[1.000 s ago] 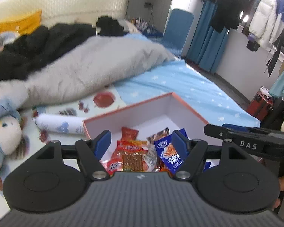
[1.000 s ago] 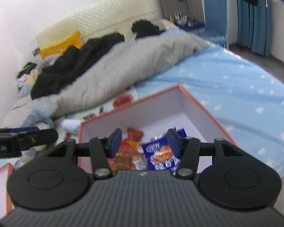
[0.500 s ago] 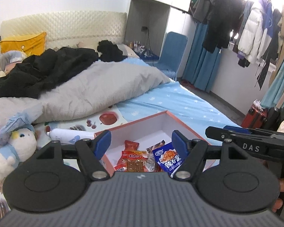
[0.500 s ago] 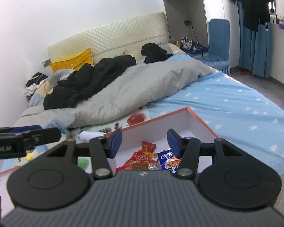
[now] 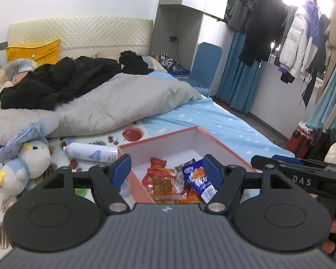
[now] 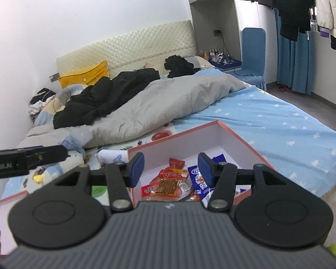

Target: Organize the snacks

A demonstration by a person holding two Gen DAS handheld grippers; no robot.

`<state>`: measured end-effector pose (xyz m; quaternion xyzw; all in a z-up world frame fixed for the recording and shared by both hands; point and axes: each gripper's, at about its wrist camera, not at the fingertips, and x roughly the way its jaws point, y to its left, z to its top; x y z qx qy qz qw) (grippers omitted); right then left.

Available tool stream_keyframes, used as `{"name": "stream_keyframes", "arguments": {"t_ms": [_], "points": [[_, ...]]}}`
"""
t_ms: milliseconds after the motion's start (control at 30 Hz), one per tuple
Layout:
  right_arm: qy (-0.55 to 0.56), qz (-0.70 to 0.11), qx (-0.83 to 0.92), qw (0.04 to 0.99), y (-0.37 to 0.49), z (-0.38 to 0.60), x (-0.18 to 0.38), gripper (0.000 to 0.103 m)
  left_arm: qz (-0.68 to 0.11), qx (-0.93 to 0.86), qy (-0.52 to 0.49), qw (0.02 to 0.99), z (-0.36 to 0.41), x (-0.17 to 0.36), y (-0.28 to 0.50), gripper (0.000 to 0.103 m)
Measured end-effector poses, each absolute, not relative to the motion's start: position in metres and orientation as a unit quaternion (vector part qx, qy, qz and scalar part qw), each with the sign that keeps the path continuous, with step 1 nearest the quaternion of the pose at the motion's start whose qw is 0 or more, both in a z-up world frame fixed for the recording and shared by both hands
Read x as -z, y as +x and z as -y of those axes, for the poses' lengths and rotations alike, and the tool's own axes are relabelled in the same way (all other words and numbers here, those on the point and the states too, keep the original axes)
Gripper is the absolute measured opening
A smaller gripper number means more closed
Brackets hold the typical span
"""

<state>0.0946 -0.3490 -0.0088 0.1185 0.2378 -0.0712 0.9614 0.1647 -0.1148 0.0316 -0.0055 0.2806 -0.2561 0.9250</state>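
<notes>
An orange-rimmed box with white walls lies on the bed and holds several snack packs. An orange biscuit pack lies in its middle, and a blue pack to its right. My left gripper hangs open above the box's near side, nothing between its blue pads. My right gripper hovers open over the same spot, empty too. Each gripper shows at the edge of the other's view.
A white spray can lies left of the box, beside a plush toy. A grey duvet and black clothes cover the far bed. A second orange-rimmed lid sits at the near left. A red suitcase stands on the floor.
Both grippers have drawn back and up from the box, so it looks smaller and lower in both views. Jaws stay the same width. The snacks have not moved.
</notes>
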Motion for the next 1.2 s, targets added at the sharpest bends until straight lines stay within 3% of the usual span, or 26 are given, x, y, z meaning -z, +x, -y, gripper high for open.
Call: {"name": "stream_keyframes", "arguments": {"t_ms": [667,1200], "points": [[0.104,-0.252,0.089,0.958,0.042,0.337,0.060,0.056,-0.306,0.232,-0.002,0.923,0.103,0.032,0.115,0.075],[0.103,-0.246,0.085,0.960,0.041,0.335,0.056,0.056,-0.295,0.232,0.000,0.927,0.099,0.021,0.116,0.075]]}}
